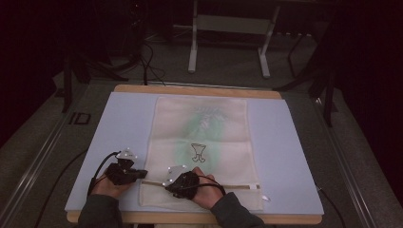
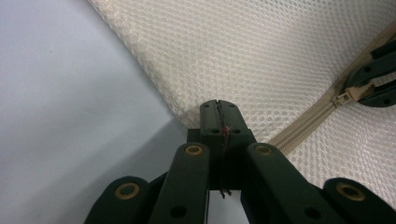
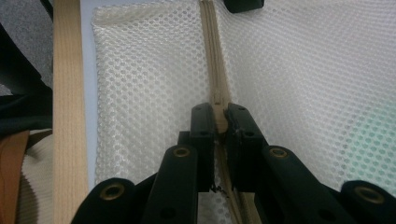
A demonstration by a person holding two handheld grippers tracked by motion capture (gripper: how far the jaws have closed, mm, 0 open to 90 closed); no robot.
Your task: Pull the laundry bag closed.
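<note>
Mesh bag (image 1: 199, 142) laid flat on desk (image 1: 109, 128), corner pinched by left claw (image 2: 218, 108) (clenched), zipper pull (image 3: 219, 120) gripped by right claw (image 3: 219, 119).

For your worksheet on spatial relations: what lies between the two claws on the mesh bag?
In the high view, a stretch of zip runs between the left claw and right claw, across the mesh bag.

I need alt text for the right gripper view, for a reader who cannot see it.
The right gripper has its two black jaws shut on the beige zipper pull of a white mesh bag. The zipper runs straight up the picture from the jaws, and a pale wooden table edge stands at the left.
</note>
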